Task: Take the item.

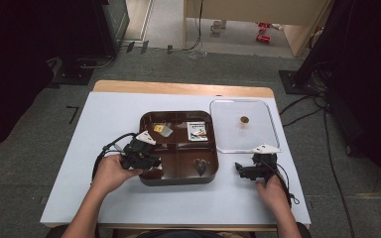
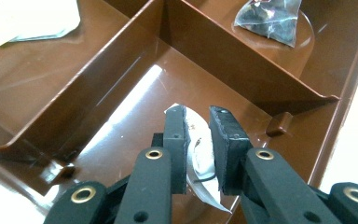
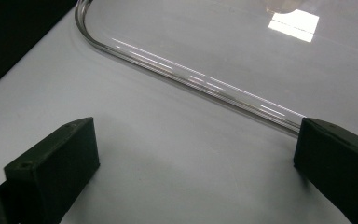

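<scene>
A brown tray (image 1: 178, 182) with several compartments sits mid-table. My left gripper (image 1: 151, 161) reaches into its front left compartment. In the left gripper view that gripper (image 2: 198, 115) is shut on a small silvery-white packet (image 2: 204, 189), which stands on edge between the pads just above the tray floor (image 2: 135, 116). My right gripper (image 1: 239, 168) rests on the white table to the right of the tray. Its jaws stand wide open (image 3: 196, 154) with nothing between them, pointing at the edge of a clear lid (image 3: 191, 77).
The clear lid (image 1: 243, 144) with a gold knob (image 1: 244, 119) lies right of the tray. A dark packet (image 1: 201, 166) (image 2: 270, 18) lies in the front right compartment. A yellow packet (image 1: 158, 128) and a white one (image 1: 197, 131) lie in the back compartments. Dividers (image 2: 242, 70) wall each compartment.
</scene>
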`<state>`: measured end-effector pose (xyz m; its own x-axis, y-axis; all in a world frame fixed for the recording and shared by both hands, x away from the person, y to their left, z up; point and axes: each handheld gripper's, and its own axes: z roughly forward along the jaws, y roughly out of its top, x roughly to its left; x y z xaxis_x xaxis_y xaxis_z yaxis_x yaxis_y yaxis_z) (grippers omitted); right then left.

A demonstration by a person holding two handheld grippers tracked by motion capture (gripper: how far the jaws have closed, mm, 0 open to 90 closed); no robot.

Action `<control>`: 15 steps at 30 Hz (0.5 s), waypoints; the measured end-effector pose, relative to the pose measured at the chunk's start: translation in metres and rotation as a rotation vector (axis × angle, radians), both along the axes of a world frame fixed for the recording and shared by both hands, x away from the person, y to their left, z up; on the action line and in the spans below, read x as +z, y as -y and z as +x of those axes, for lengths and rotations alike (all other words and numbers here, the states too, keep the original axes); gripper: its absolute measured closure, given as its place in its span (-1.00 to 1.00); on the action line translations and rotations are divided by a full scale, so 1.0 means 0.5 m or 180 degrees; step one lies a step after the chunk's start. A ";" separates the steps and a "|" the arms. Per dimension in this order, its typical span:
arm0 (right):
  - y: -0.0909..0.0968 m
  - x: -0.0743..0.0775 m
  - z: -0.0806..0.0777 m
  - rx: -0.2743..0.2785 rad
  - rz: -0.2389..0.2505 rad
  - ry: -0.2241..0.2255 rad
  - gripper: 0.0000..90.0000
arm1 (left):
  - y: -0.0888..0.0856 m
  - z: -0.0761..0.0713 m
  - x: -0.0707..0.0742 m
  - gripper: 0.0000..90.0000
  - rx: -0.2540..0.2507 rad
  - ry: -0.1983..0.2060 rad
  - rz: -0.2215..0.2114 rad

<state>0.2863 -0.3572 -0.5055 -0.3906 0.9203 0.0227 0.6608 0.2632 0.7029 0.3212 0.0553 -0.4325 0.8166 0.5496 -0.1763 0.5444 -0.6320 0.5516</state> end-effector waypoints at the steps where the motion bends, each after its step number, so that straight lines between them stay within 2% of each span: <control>1: 0.000 0.000 0.000 -0.0001 0.0001 -0.0001 -1.00 | -0.004 0.000 0.002 0.73 0.0006 0.0012 -0.0010; 11: 0.000 0.000 0.000 0.0000 0.0004 -0.0009 -1.00 | -0.035 0.001 0.015 0.73 0.0145 0.0087 -0.0097; 15: 0.000 0.000 0.000 0.0000 0.0004 -0.0010 -1.00 | -0.051 0.000 0.029 0.73 0.0213 0.0128 -0.0184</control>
<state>0.2864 -0.3572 -0.5054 -0.3904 0.9203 0.0251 0.6631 0.2622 0.7011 0.3211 0.0808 -0.4180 0.7854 0.5931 -0.1770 0.5611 -0.5614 0.6083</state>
